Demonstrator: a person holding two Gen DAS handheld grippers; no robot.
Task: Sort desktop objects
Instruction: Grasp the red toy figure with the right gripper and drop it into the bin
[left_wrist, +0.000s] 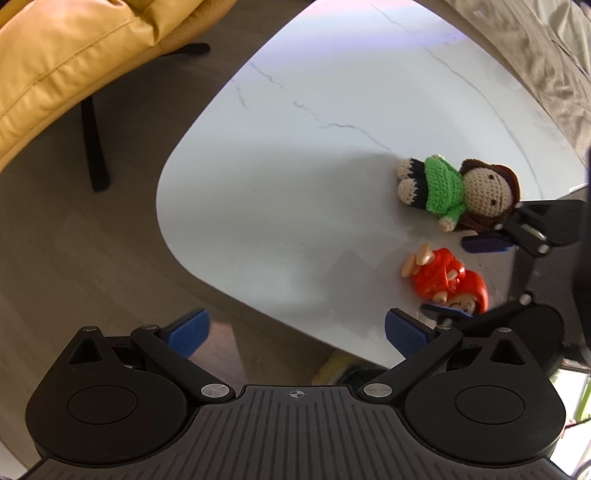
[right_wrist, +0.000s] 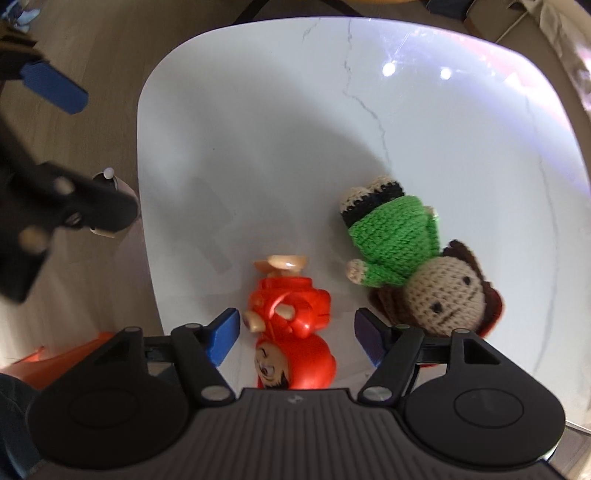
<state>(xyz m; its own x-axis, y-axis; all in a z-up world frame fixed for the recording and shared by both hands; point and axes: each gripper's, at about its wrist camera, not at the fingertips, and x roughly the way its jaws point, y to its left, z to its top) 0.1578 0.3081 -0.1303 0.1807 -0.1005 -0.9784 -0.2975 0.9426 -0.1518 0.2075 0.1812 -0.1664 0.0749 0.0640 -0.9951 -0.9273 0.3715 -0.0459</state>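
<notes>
A red plastic figure (right_wrist: 291, 317) lies on the white marble table (right_wrist: 277, 129), head toward me. My right gripper (right_wrist: 295, 336) is open with its blue pads either side of the figure, not touching it. A crocheted doll in a green sweater (right_wrist: 402, 258) lies just right of it. In the left wrist view the red figure (left_wrist: 443, 280) and the doll (left_wrist: 454, 188) lie at the right. My left gripper (left_wrist: 295, 332) is open and empty, held over the table's near edge. The right gripper (left_wrist: 487, 266) shows at the right edge there.
A yellow cushioned chair (left_wrist: 62, 62) with black legs stands on the wood floor left of the table (left_wrist: 314, 129). A grey fabric seat (left_wrist: 546, 55) borders the table's far right. An orange object (right_wrist: 62, 362) sits low at the left by the floor.
</notes>
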